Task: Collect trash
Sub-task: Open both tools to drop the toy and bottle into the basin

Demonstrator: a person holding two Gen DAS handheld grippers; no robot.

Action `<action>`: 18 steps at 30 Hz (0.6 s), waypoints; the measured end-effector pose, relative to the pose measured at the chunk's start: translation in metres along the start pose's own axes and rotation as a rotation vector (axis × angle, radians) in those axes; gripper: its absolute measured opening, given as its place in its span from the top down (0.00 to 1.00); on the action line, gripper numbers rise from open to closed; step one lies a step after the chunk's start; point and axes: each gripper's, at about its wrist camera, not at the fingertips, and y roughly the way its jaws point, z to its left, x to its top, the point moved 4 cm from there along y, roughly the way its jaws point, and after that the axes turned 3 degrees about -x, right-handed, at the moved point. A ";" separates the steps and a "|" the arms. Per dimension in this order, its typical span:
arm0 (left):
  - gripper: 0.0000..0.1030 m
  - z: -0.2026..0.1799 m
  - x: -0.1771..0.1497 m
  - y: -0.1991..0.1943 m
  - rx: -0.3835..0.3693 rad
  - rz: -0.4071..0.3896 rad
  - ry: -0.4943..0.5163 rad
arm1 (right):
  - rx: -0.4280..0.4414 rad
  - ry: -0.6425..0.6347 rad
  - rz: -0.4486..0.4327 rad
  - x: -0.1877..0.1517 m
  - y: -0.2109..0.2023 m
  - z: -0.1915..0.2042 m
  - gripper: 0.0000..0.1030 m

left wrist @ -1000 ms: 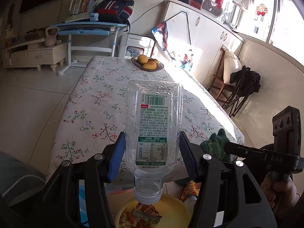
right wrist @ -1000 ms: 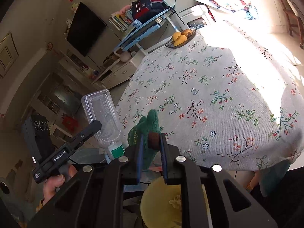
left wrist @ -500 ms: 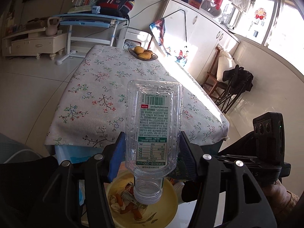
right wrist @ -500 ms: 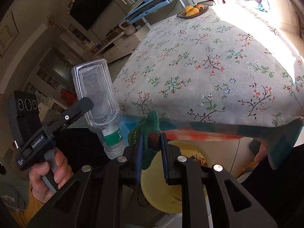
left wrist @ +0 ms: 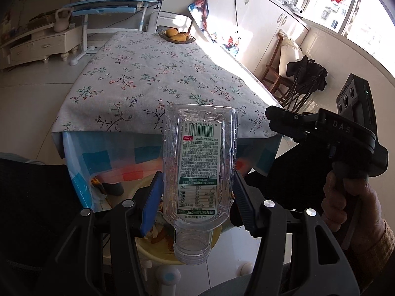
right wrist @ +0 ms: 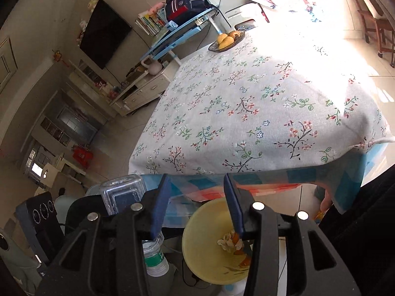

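Note:
My left gripper (left wrist: pixel 196 198) is shut on an empty clear plastic bottle (left wrist: pixel 198 172), held neck down over a yellow trash bin (left wrist: pixel 158 248) with scraps in it, below the table's near edge. My right gripper (right wrist: pixel 197 203) is open and empty, above the same yellow bin (right wrist: pixel 206 251), which holds peels and crumpled scraps. The bottle (right wrist: pixel 153 256) shows at the lower left of the right wrist view, beside the left gripper's handle. The right gripper's body (left wrist: pixel 345 135) is at the right in the left wrist view. The green thing it held earlier is out of sight.
The table with a floral cloth (right wrist: pixel 259 103) stretches ahead, with a bowl of fruit (right wrist: pixel 227 40) at its far end. A blue desk (left wrist: pixel 108 5) and a TV cabinet (left wrist: pixel 37 42) stand beyond. A wooden chair (left wrist: pixel 279 74) and a black folded stand (left wrist: pixel 306 74) are to the right.
My right gripper has opened and the green thing it held is gone from its jaws. Both grippers have pulled back and down from the table, over the yellow bin.

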 end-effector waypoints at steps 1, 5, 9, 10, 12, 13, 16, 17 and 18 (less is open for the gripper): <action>0.47 0.000 -0.003 0.004 0.005 0.029 0.003 | -0.006 0.013 -0.026 0.003 -0.005 -0.002 0.53; 0.46 0.002 -0.011 0.014 0.061 0.093 0.009 | -0.028 0.046 -0.090 0.007 -0.018 -0.008 0.50; 0.27 0.002 -0.010 0.002 0.092 0.043 0.014 | -0.071 0.018 -0.127 0.006 -0.024 -0.005 0.41; 0.24 0.001 -0.009 -0.003 0.094 0.023 0.012 | -0.083 0.000 -0.136 0.005 -0.026 -0.001 0.40; 0.18 0.001 -0.006 -0.016 0.090 -0.035 0.004 | -0.115 -0.046 -0.159 0.003 -0.030 0.007 0.33; 0.13 0.002 -0.004 -0.024 0.099 -0.072 -0.002 | -0.137 -0.073 -0.174 0.001 -0.033 0.012 0.31; 0.07 0.006 0.001 -0.046 0.104 -0.188 -0.030 | -0.214 -0.164 -0.238 -0.004 -0.046 0.026 0.20; 0.07 0.009 0.005 -0.049 0.117 -0.211 -0.044 | -0.241 -0.202 -0.270 -0.007 -0.052 0.031 0.13; 0.07 0.011 0.008 -0.051 0.146 -0.223 -0.058 | -0.272 -0.240 -0.304 -0.009 -0.057 0.035 0.10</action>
